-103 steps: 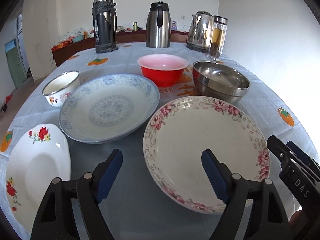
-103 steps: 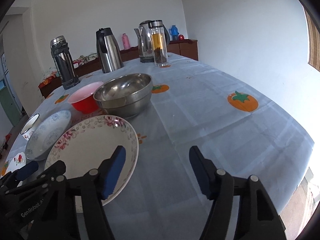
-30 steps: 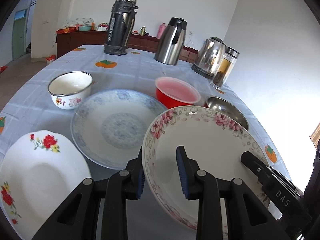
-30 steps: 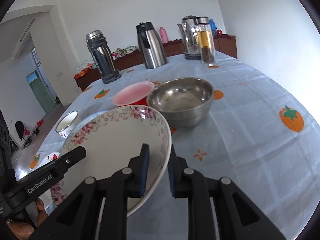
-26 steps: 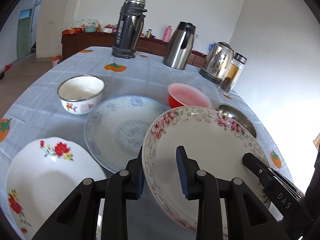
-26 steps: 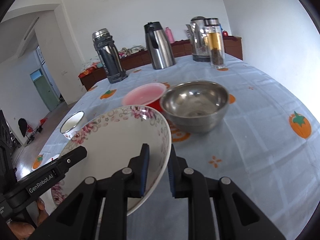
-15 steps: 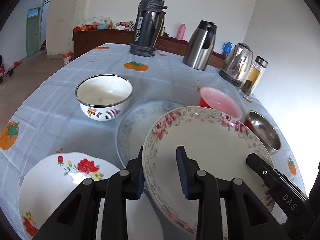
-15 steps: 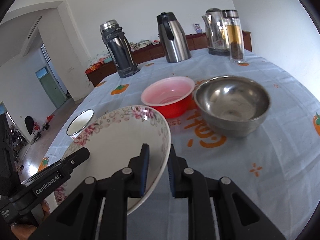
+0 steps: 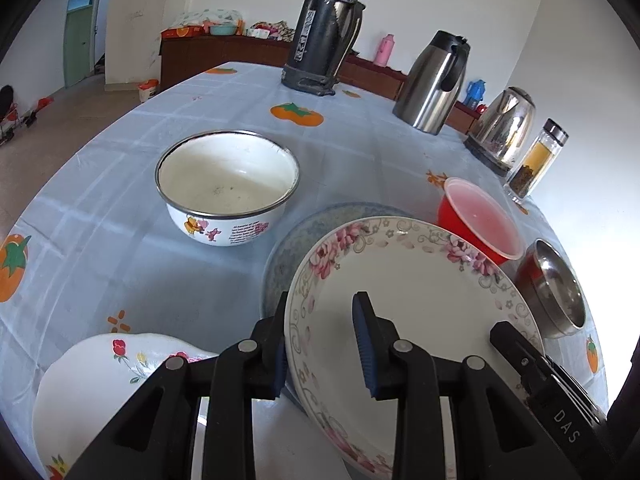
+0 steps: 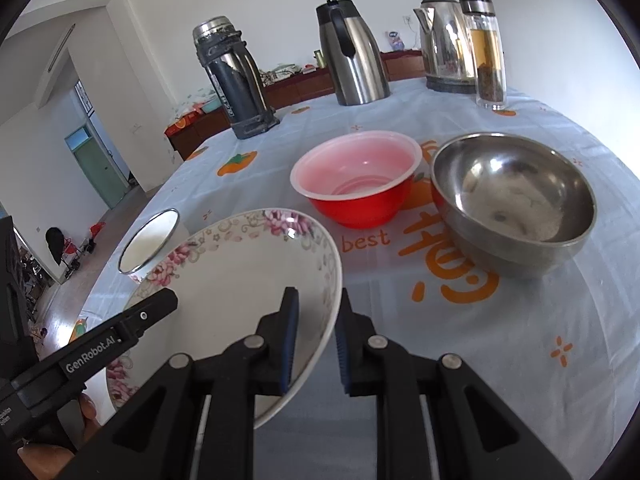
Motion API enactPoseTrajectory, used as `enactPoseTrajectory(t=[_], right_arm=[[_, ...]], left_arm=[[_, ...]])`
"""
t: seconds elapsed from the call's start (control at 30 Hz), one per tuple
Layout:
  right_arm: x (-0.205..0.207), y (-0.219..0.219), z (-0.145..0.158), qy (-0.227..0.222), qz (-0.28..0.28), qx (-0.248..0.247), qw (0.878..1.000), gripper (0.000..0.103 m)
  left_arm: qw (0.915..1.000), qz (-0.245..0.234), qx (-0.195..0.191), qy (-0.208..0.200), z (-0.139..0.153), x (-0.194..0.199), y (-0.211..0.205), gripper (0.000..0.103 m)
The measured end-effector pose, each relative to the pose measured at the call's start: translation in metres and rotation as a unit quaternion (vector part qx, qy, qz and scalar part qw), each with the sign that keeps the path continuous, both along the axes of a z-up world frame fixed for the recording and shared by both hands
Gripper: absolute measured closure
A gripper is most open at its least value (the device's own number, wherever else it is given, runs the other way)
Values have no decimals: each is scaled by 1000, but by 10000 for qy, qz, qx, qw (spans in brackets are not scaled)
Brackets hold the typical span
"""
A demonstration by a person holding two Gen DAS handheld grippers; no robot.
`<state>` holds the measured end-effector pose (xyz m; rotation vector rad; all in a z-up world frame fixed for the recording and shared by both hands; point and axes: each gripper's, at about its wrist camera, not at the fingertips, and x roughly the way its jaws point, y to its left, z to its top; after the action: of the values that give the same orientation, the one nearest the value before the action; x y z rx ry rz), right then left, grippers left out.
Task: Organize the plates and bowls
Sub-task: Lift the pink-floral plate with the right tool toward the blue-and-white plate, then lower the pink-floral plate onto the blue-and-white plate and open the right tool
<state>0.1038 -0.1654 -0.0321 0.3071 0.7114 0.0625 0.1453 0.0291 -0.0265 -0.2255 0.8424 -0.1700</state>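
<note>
**While both grippers clamp it, the pink-flowered plate hangs over the blue plate**

While the left gripper (image 9: 322, 344) pinches the near left rim of the pink-flowered plate (image 9: 420, 292), its blue pads sit one outside the rim and one on the inner face. On the opposite edge, the right gripper (image 10: 316, 334) is closed narrowly over the rim of the same plate (image 10: 240, 272), a pad on each side. Between the two, the plate is held tilted, clear of the tablecloth (image 9: 120, 240).

Just beside the left gripper, at the near left, lies a white plate with red flowers (image 9: 100, 384). Under the held plate's far left edge a blue patterned plate (image 9: 316, 224) shows as a crescent. Beyond it to the left stands a white enamel bowl (image 9: 228, 188) with cartoon figures on its side. To the right, a red plastic bowl (image 10: 356, 180) and a steel bowl (image 10: 512, 200) stand side by side; whether they touch I cannot tell.

At the far edge stand a dark thermos (image 10: 234, 80), a steel jug (image 10: 352, 52), an electric kettle (image 10: 444, 44) and a glass tea bottle (image 10: 486, 52).
</note>
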Motion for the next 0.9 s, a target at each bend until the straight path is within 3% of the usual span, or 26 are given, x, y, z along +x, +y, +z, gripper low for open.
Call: enactPoseTrajectory(t=[0.73, 0.9], right_arm=[[21, 4, -1, 268, 74, -201, 9994, 85], [30, 3, 0, 395, 169, -241, 9988, 84]], left_arm=[[9978, 231, 469, 397, 2, 18, -14, 68], [9972, 241, 456, 543, 3, 21, -17, 56]])
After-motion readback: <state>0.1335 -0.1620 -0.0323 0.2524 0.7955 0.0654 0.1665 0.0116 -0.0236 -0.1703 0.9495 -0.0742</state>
